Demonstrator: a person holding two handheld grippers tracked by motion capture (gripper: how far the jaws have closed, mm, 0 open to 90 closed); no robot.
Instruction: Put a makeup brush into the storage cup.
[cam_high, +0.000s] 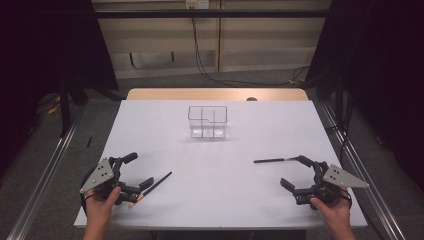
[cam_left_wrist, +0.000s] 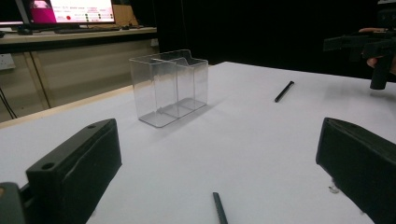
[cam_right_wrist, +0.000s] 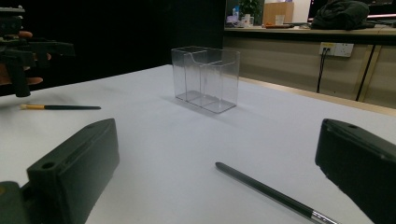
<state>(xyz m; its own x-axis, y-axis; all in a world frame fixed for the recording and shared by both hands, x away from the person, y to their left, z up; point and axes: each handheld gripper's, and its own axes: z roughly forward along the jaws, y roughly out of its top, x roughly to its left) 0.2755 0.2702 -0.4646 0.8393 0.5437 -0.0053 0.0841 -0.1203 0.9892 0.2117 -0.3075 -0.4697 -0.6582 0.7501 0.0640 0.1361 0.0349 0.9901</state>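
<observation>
**Two brushes wait, both hands ready**

From the high view, the left gripper (cam_high: 131, 175) rests near the front left corner of the tabletop (cam_high: 220, 150), and its jaws are wide apart with nothing in them. A brush (cam_high: 152, 188) lies right by it, its pale end toward the front edge. The right gripper (cam_high: 296, 172) sits near the front right corner, jaws wide too, holding nothing. A second brush (cam_high: 272, 160) lies flat just past its far jaw. The clear box (cam_high: 207, 121) stands farther back, in the middle. I think this is the very start: nothing is picked up yet. Next, each hand has to slide its jaws around a brush and close. Both grippers are close to the front edge, so a nudge could roll a brush off. The middle is wide open for carrying.

In the left gripper view, the brush (cam_left_wrist: 219, 208) tip shows low down between the open jaws. The box (cam_left_wrist: 169, 86) is ahead, with bare white room in between.

In the right gripper view, the second brush (cam_right_wrist: 275, 195) lies slanted between the open jaws, not touched. The box (cam_right_wrist: 206, 78) stands upright ahead, with its top open.
</observation>
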